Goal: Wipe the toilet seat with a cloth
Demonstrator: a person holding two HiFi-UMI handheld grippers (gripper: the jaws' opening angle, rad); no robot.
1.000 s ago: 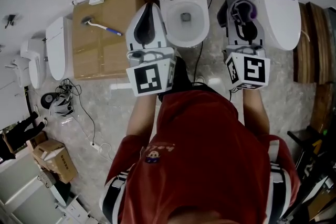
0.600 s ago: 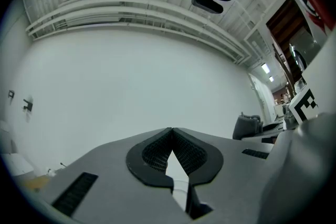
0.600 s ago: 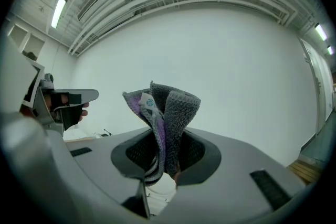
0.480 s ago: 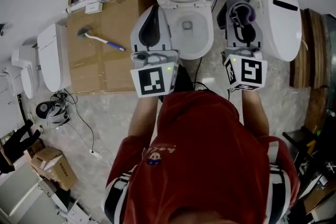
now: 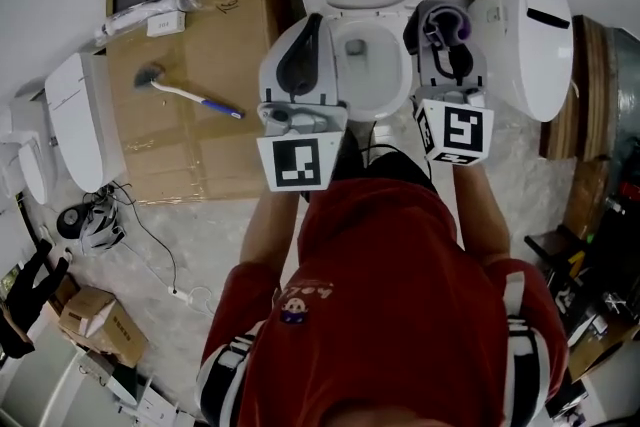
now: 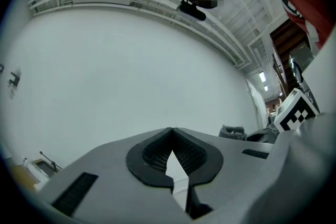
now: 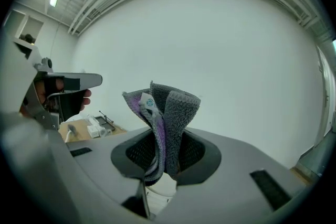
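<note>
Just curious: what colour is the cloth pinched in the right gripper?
Grey with purple; the cloth shows best in the right gripper view.

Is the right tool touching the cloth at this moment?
Touching. The right gripper view shows the cloth pinched in the right tool, whose jaws are closed on its lower part; its top stands free above them.

Grey and purple knitted cloth (image 7: 169,107), folded and upright, pinched in the closed right gripper (image 7: 164,139), right of centre at the top of head view, just beside the white toilet (image 5: 397,80), its lid raised.
</note>
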